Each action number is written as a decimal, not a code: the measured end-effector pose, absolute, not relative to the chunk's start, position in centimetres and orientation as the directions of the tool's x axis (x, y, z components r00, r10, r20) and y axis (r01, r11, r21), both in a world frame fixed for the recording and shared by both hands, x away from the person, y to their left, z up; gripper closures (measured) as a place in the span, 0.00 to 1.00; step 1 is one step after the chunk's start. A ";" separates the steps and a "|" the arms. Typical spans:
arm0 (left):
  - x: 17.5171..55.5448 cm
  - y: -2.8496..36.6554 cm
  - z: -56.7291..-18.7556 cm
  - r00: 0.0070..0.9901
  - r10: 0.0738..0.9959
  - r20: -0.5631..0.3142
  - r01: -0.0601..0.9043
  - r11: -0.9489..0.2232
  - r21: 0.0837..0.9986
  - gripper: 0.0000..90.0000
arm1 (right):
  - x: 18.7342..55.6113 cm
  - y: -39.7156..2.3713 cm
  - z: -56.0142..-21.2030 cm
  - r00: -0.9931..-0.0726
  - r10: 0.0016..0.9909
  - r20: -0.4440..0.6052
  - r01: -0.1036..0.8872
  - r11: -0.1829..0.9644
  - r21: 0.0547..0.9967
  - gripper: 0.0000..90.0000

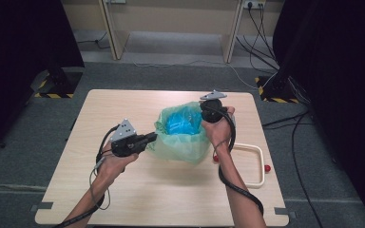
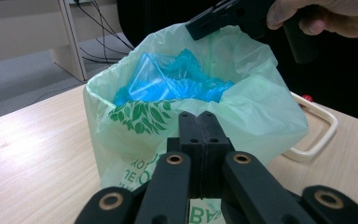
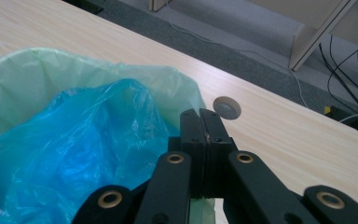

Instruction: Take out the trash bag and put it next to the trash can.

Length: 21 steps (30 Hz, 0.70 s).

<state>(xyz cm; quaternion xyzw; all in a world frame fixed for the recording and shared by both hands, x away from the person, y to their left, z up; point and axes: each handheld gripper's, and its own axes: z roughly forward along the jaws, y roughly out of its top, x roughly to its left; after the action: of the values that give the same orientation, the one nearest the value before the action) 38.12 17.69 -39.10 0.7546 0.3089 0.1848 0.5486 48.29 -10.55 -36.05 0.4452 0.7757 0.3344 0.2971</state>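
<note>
Two tongs pinch one green bag

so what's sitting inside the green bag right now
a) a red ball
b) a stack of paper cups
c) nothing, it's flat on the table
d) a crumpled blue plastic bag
d: in the left gripper view the green bag stands open on the table with crumpled blue plastic filling its mouth, and the right gripper view looks down on the same blue plastic inside the green rim.
</note>
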 end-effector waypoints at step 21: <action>38.0 18.4 -36.6 0.729 0.682 -0.059 0.221 -0.152 0.963 1.00 | 47.6 -9.5 -31.9 -0.454 0.876 -0.162 0.394 0.360 0.846 1.00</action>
<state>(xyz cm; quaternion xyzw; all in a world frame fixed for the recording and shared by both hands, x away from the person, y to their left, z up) 38.00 18.37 -36.60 0.7319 0.3084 0.2012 0.5734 47.58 -9.54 -31.90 0.4168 0.7620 0.3825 0.3152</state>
